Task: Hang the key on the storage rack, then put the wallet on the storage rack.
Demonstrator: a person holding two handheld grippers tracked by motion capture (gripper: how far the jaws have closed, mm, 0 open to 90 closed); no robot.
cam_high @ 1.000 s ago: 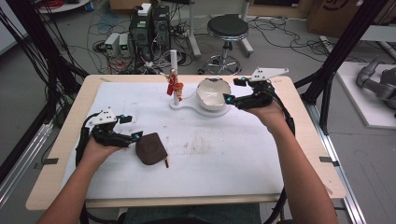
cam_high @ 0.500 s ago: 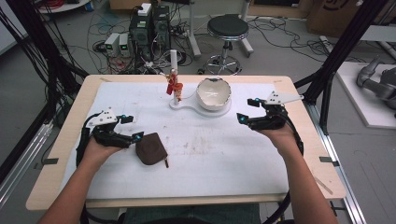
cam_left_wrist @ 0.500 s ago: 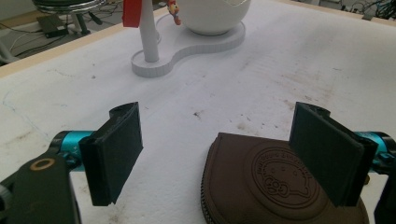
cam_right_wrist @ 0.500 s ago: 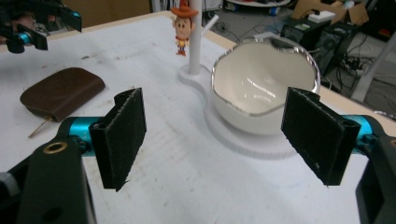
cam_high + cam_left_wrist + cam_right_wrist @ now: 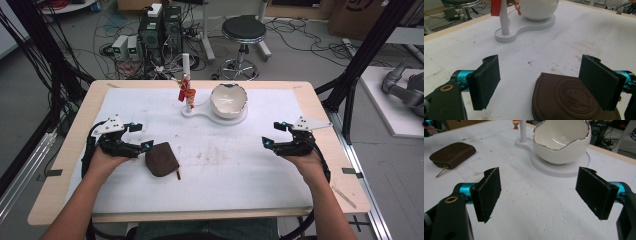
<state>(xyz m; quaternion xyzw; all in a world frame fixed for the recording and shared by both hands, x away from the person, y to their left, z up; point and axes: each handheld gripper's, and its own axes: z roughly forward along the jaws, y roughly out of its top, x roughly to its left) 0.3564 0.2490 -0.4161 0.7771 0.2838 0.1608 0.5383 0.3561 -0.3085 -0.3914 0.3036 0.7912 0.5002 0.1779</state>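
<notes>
Left tongs (image 5: 539,82) wide, brown pouch (image 5: 571,97) just ahead, near edge cut off; embossed logo unreadable, visible in left gripper view. Right tongs (image 5: 539,196) wide, empty, facing eggshell bowl (image 5: 561,141) across tabletop (image 5: 250,165).

Embossed seal on the brown pouch

The brown zip pouch (image 5: 574,100) carries a round embossed stamp with a ring of lettering around a cartoon figure, seen in the left gripper view; the letters are too faint to read. Nothing else bears legible text.
</notes>
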